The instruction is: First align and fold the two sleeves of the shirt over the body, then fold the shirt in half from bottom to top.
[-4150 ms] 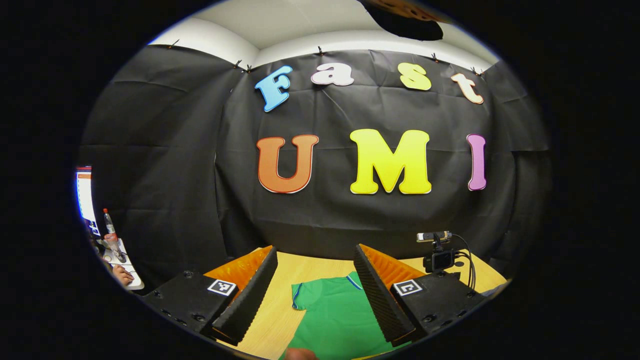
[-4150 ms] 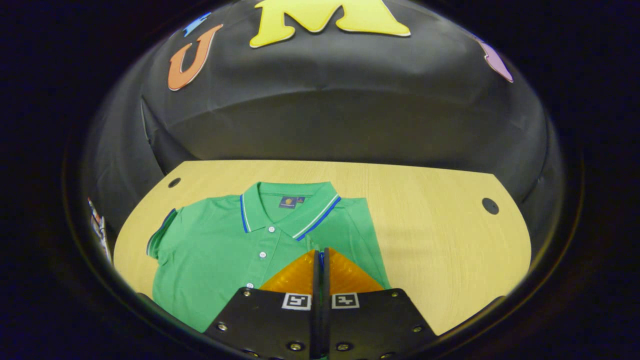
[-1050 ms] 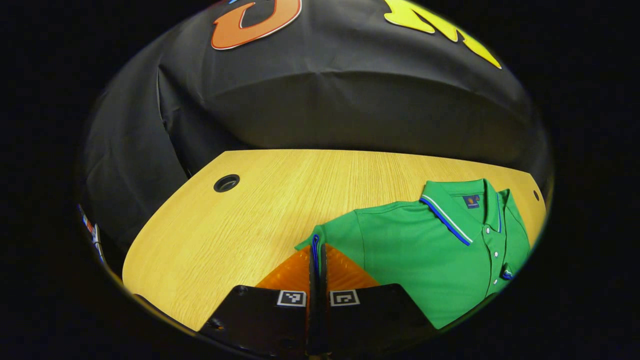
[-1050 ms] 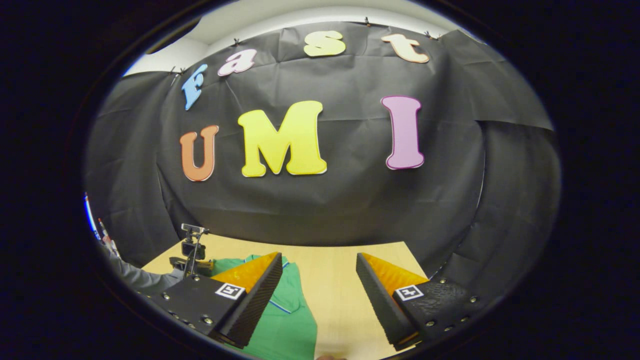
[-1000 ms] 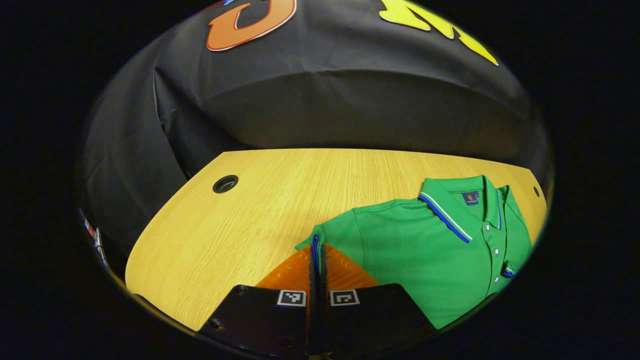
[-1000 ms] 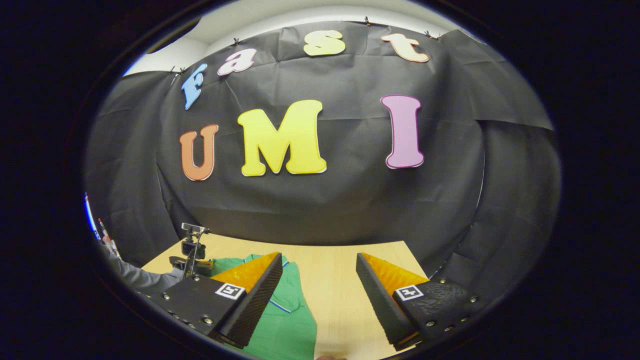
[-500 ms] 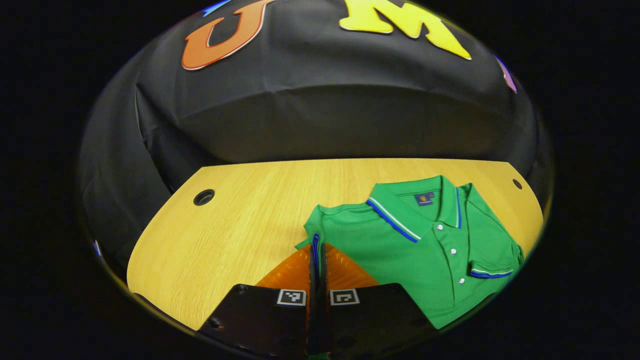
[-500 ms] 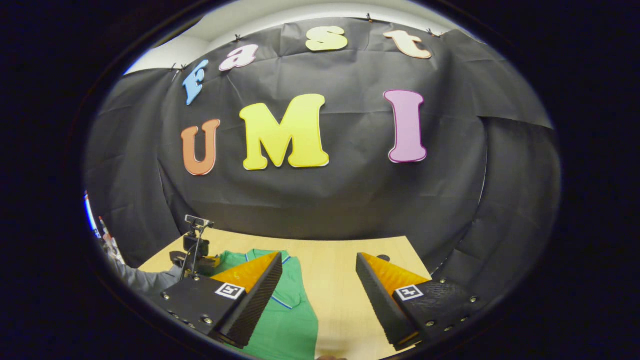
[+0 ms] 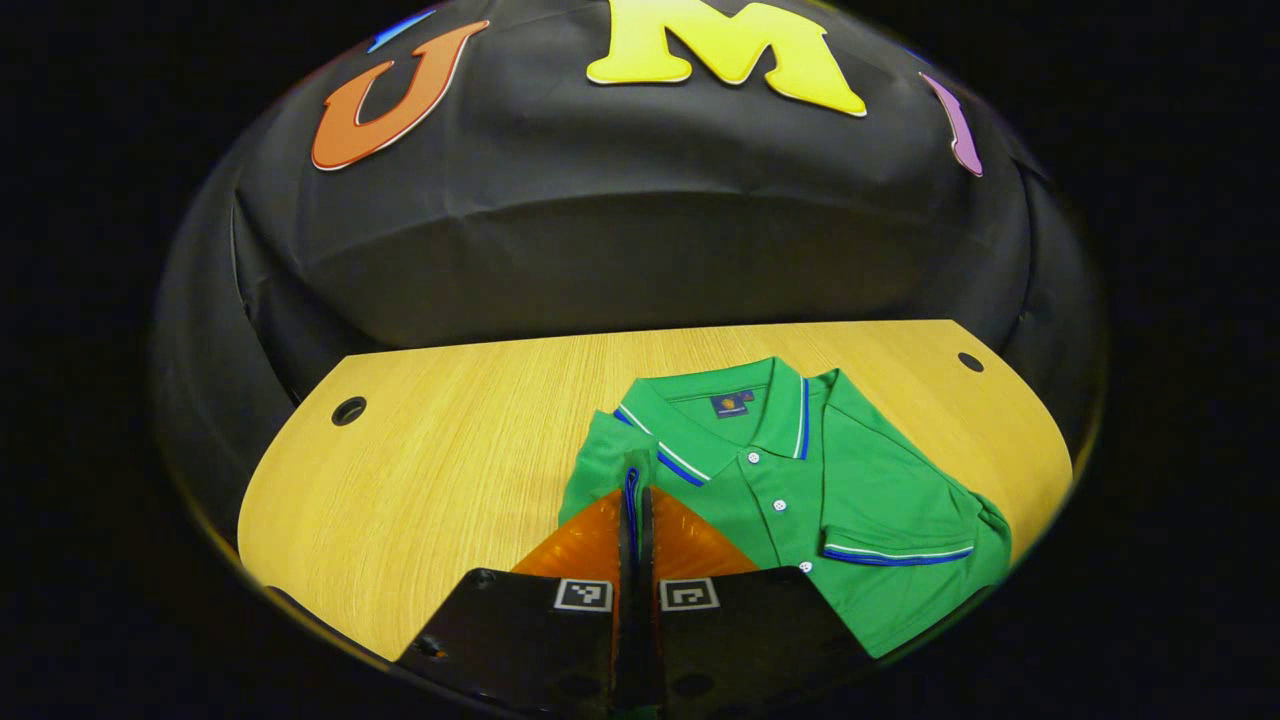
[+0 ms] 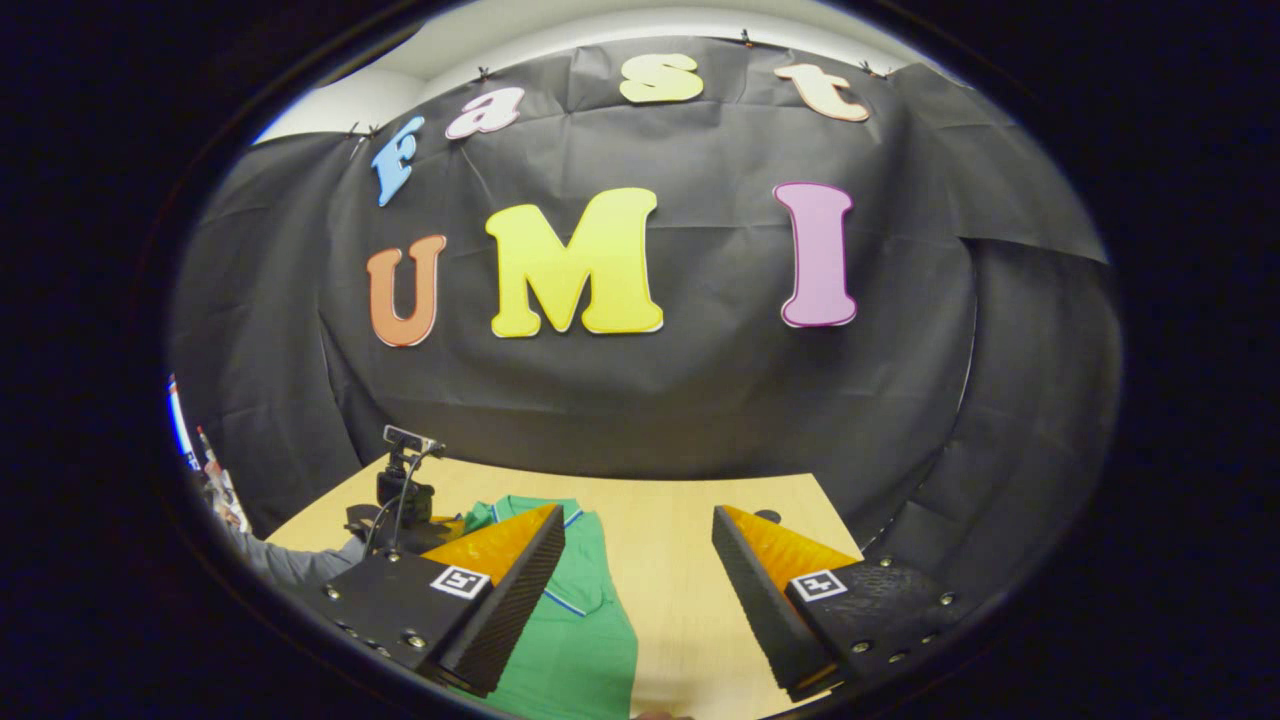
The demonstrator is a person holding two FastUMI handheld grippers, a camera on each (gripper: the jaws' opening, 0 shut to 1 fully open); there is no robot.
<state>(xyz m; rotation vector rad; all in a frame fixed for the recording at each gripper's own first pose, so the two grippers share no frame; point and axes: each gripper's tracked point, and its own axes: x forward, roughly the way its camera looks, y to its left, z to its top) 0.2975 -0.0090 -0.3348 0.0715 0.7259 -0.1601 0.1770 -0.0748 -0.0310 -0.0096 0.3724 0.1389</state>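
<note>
The green polo shirt (image 9: 790, 480) lies face up on the wooden table (image 9: 450, 470), collar (image 9: 722, 410) toward the wall. Its right sleeve (image 9: 900, 530) is folded over the chest, with the striped cuff lying across the body. My left gripper (image 9: 634, 492) is shut on the blue-trimmed cuff of the left sleeve (image 9: 598, 470), held up over the shirt's left shoulder. In the right gripper view, my right gripper (image 10: 635, 512) hangs open above the table with nothing between its fingers, and the shirt (image 10: 580, 640) lies below its left finger (image 10: 510, 590).
The table has a cable hole at the far left (image 9: 348, 410) and another at the far right (image 9: 969, 361). In the right gripper view, the left gripper's camera mount (image 10: 400, 490) and a person's grey sleeve (image 10: 290, 562) show at the left. Black cloth walls the table in.
My left gripper has swung the left sleeve inward toward the shirt's body. The right gripper, shut on the right sleeve 4.2 s ago, has let go and stays raised and open.
</note>
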